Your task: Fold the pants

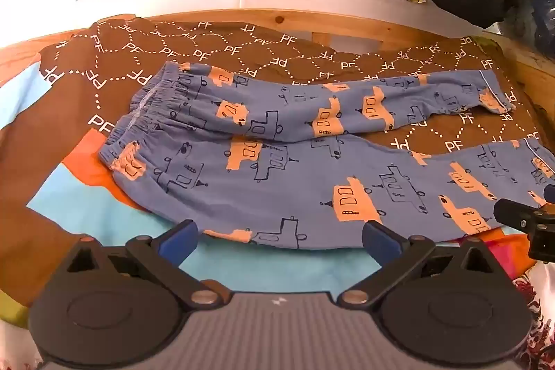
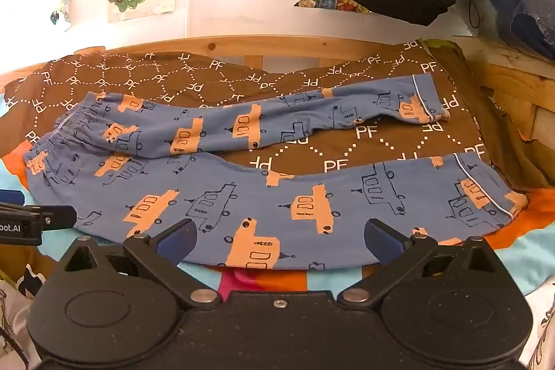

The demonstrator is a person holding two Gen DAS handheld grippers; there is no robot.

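Pyjama pants (image 1: 277, 169) in blue, printed with orange cars, lie flat and unfolded on a brown "PF" bedspread (image 1: 145, 58), long axis running side to side across both views: elastic waistband (image 1: 149, 113) at the left, cuffs at the right. The two legs part into a narrow V, the far leg (image 2: 295, 113) angling away toward the wooden bed rail (image 2: 277, 45), the near leg (image 2: 277, 207) along the front edge.

Both tools wait just short of that near edge, tilted down at it. The left gripper (image 1: 279, 236) sits nearer the waistband end, jaws spread wide with nothing between them; the right gripper (image 2: 279, 236) sits nearer the cuff end, likewise released and empty. My judgement is that the first fold is not yet begun and that each hand is placed for its own end of the near leg.

The right wrist view shows both white-piped cuffs (image 2: 485, 193) whole; the left wrist view cuts the near cuff off at its edge, but shows the waistband gathers more clearly.
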